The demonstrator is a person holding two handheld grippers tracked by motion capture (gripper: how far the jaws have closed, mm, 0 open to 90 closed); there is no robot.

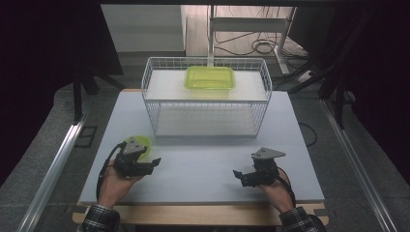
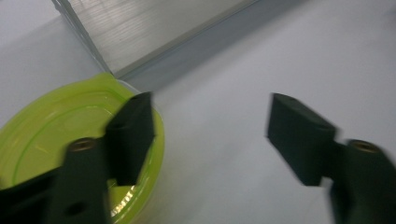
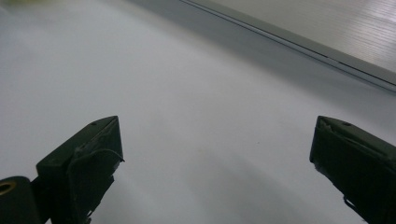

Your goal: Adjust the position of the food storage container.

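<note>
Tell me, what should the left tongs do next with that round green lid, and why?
Probably slide the left tongs a little toward the round green lid and close. They are open, with one jaw already over the lid's edge and the other over bare table, so nothing is gripped yet.

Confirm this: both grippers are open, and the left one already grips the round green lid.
Not quite. Both grippers are open, but the left gripper grips nothing: in the left gripper view the round green lid lies on the table behind one jaw, not between the two.
</note>
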